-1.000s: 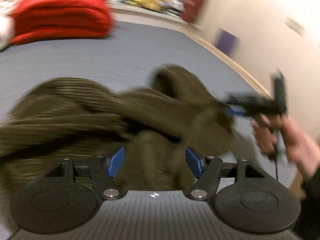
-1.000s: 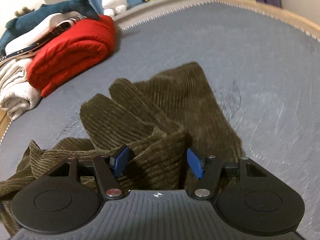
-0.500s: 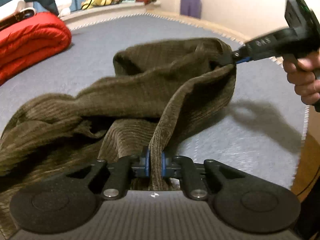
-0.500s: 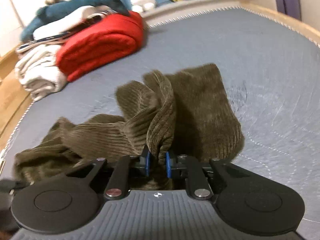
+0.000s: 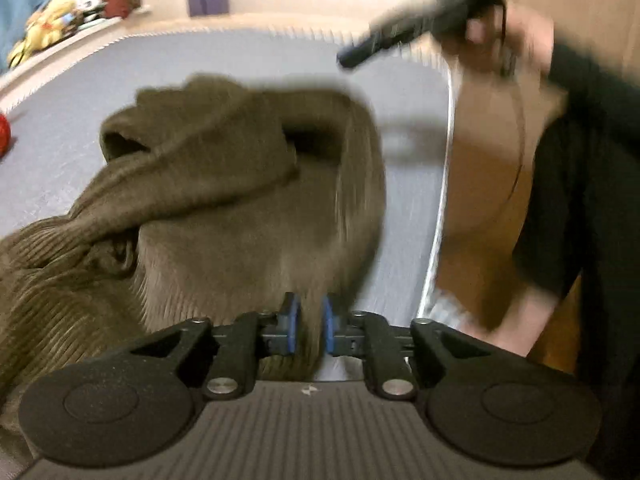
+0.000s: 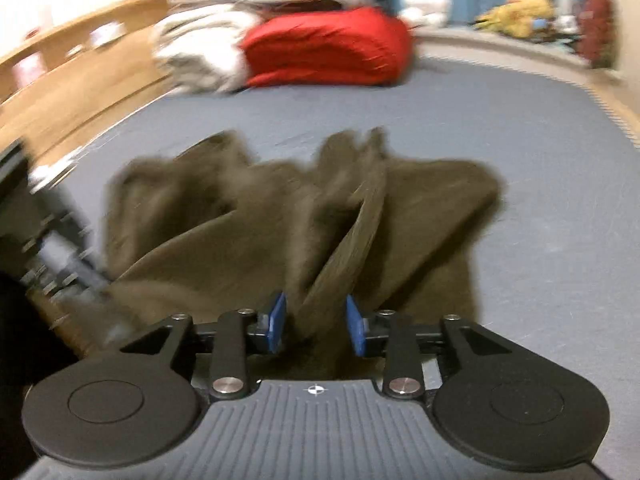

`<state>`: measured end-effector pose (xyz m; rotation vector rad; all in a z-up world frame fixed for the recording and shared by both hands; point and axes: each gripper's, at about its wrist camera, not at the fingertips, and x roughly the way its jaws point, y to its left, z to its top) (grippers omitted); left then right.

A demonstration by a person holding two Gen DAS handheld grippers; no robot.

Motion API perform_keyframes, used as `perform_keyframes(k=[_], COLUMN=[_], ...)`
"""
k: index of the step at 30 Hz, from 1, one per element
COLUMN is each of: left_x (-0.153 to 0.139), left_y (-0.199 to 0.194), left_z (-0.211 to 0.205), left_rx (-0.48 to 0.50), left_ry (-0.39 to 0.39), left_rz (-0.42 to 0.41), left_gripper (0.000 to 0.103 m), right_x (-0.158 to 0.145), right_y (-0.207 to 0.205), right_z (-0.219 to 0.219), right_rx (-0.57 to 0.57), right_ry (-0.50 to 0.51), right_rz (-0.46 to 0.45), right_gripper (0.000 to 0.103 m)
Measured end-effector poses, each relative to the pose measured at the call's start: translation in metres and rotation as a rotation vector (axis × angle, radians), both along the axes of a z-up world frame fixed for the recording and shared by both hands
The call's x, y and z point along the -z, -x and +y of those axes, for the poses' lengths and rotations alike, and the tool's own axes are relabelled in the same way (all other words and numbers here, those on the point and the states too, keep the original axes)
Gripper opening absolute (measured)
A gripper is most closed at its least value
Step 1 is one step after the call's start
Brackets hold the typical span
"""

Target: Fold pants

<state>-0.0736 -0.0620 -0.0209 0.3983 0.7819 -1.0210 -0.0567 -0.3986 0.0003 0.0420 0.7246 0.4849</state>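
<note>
One pair of olive-brown corduroy pants (image 5: 224, 208) lies bunched on the grey bed cover (image 5: 72, 120), its folds heaped in several ridges. The left gripper (image 5: 308, 324) has its two blue pads (image 5: 291, 322) drawn close together, pinching a fold of the cloth that rises straight up from between them. The right gripper (image 6: 316, 324) has its two blue pads (image 6: 277, 322) standing wider apart, with a thick fold of the pants passing between them; blur makes it hard to tell whether the pads press the cloth or only flank it. In the left wrist view the right gripper shows as a dark blurred shape, raised above the pants and held in one hand (image 5: 492, 36). At the far side of the bed sit one red folded blanket (image 6: 328, 52), a stack of white linen (image 6: 200, 52) beside it and touching it, and a row of soft toys (image 6: 516, 12) along the ledge
</note>
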Motion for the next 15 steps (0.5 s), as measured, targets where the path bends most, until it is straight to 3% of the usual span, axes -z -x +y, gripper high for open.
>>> perform_keyframes(k=[2,4,7,10,15], left_x=[-0.016,-0.019,-0.011,-0.001,0.015], left_y=[-0.015,-0.029,-0.048,-0.056,-0.049], left_z=[0.005,0.001,-0.013,-0.029,-0.046], left_rx=[-0.061,-0.125,-0.212,-0.252,-0.188], left_ry=[0.129,0.186,0.169,0.159,0.131], left_rz=[0.032,0.046,0.037,0.053,0.1], left_gripper=[0.042,0.043,0.042,0.042,0.045], right_x=[-0.006,-0.002,0.018,0.041,0.066], right_y=[-0.016,-0.04,-0.081,-0.115,-0.151], right_z=[-0.015,-0.022,-0.016,0.0,0.031], right_rx=[0.104,0.223,0.333,0.37,0.323], right_ry=[-0.099,-0.182,-0.196,-0.2,-0.168], right_rz=[-0.025,-0.019,0.019,0.076,0.147], right_gripper=[0.051,0.052,0.052,0.052,0.054])
